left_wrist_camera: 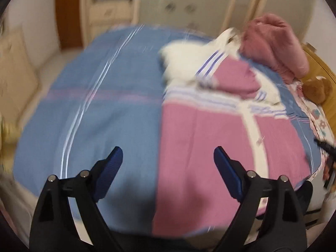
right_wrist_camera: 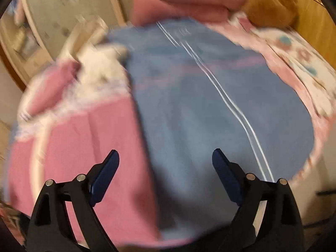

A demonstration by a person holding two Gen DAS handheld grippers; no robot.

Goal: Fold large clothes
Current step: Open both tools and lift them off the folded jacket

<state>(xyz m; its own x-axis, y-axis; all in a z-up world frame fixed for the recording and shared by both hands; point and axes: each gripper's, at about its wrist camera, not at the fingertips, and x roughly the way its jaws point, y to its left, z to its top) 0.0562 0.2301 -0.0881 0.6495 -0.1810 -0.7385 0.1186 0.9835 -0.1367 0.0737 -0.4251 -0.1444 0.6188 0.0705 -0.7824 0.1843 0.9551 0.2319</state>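
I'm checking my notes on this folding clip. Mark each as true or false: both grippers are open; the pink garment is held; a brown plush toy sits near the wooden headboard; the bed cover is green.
1. Both grippers are open: true, the left gripper and right gripper hold nothing.
2. The pink garment is held: false, it lies on the bed.
3. A brown plush toy sits near the headboard: true.
4. The bed cover is green: false, blue.

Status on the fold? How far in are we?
Done: the pink garment lies spread on the blue sheet, white collar at the far end; no finished fold shows through the blur. In hand: nothing, left gripper and right gripper both open, fingers empty. Left: apparently the folding itself.
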